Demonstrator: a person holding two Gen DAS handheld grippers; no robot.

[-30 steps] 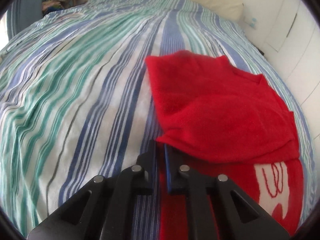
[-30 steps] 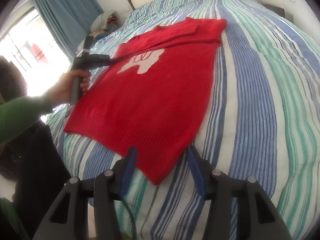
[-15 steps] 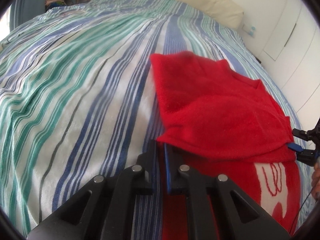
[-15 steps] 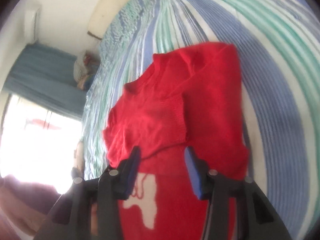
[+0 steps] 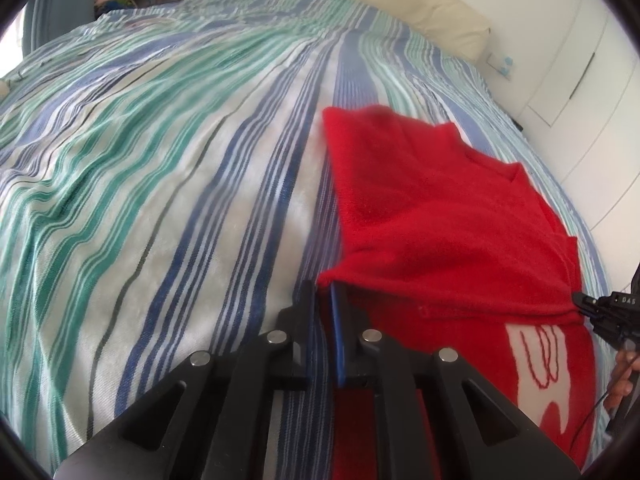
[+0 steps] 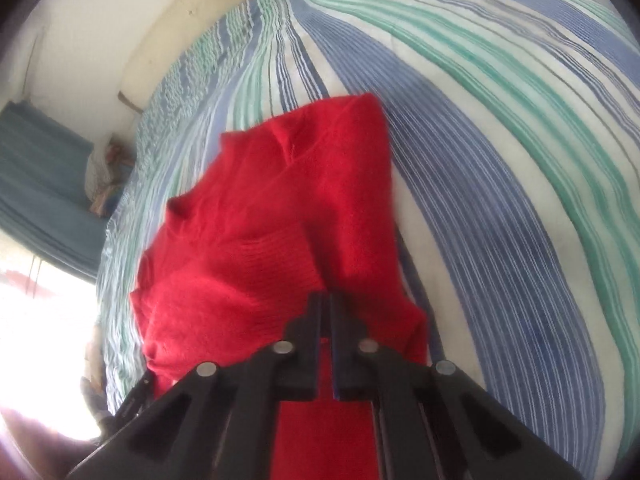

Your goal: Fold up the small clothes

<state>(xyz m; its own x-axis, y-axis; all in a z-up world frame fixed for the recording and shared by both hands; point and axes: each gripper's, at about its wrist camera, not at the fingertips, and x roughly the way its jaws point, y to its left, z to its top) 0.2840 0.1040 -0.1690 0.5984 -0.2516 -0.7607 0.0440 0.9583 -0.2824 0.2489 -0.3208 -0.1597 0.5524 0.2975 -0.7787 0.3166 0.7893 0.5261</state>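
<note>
Striped bedspread (image 5: 168, 184) — fuzzy red knit sweater (image 5: 432, 216).

a red knit sweater (image 5: 432, 216) lies on the striped bedspread (image 5: 160, 168), partly folded — its upper part is doubled over the body, the folded edge running straight across just above a white motif with red line-work (image 5: 544, 364). the v-shaped neckline shows in the folded layer. ribbed knit (image 6: 256, 264) marks one edge — the fabric is softly rumpled, not flat.
</note>
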